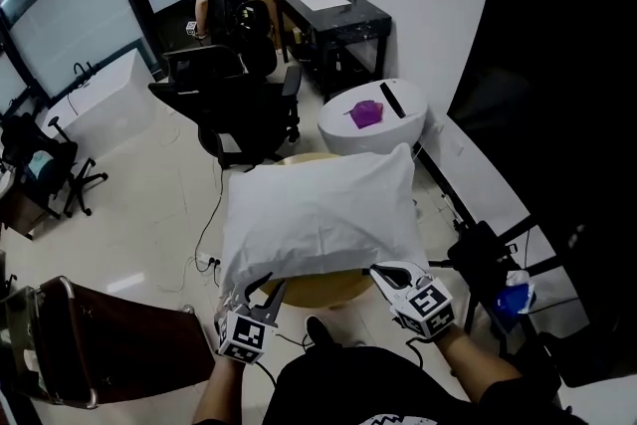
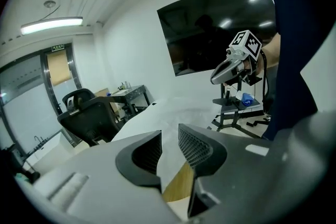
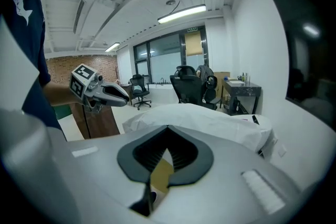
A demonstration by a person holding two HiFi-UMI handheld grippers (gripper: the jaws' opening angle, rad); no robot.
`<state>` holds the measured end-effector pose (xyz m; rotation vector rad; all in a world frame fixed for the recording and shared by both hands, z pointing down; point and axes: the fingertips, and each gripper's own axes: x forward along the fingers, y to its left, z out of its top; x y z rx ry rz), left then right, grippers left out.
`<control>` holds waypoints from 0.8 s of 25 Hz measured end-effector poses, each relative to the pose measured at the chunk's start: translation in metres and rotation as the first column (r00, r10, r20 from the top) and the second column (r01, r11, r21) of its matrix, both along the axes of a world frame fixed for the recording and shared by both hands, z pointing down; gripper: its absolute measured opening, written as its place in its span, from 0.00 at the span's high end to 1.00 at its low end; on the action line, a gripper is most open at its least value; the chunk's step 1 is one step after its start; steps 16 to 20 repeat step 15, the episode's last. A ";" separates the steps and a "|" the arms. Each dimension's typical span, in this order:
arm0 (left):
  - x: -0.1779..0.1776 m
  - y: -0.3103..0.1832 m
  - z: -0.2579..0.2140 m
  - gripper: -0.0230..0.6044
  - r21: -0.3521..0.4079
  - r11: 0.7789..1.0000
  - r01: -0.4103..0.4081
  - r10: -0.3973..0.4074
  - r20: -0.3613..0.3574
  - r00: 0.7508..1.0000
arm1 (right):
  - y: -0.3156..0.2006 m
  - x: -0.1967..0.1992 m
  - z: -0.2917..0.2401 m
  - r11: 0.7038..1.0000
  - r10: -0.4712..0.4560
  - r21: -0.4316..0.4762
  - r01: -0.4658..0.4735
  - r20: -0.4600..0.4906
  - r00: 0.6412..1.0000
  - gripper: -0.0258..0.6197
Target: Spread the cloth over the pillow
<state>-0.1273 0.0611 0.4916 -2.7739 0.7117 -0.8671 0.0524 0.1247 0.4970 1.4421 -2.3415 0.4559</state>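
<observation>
A white cloth (image 1: 318, 214) lies over a pillow on a round wooden table (image 1: 323, 290) in the head view. My left gripper (image 1: 264, 292) is at the cloth's near left corner. In the left gripper view its jaws (image 2: 169, 144) stand slightly apart, with a strip of the cloth (image 2: 157, 118) hanging between them against the left pad. My right gripper (image 1: 381, 271) is at the near right corner. Its jaws (image 3: 168, 131) are closed at the tips with a sliver of white cloth (image 3: 199, 118) caught between the pads. Each gripper shows in the other's view: the right gripper (image 2: 228, 68), the left gripper (image 3: 113, 94).
Behind the pillow stands a white round stool (image 1: 398, 129) with a purple object (image 1: 366, 112) on it. A black office chair (image 1: 244, 100) and a black desk (image 1: 333, 20) are further back. A black stand (image 1: 488, 264) is at my right, a brown chair (image 1: 109, 333) at my left.
</observation>
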 end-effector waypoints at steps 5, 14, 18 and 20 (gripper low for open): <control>0.015 0.037 0.004 0.78 -0.009 0.999 -0.030 0.030 -0.003 1.000 | 0.037 0.012 0.007 1.000 0.006 -0.012 -0.006 0.016 1.000 0.95; 0.019 0.082 0.006 0.76 -0.026 0.998 -0.056 0.056 0.029 0.998 | 0.070 0.011 0.005 1.000 -0.009 -0.002 0.009 0.026 1.000 0.95; 0.016 0.085 0.007 0.76 -0.023 0.998 -0.057 0.057 0.037 0.998 | 0.073 0.010 0.004 1.000 -0.013 0.004 0.013 0.026 1.000 0.95; 0.016 0.085 0.007 0.76 -0.023 0.998 -0.057 0.057 0.037 0.998 | 0.073 0.010 0.004 1.000 -0.013 0.004 0.013 0.026 1.000 0.95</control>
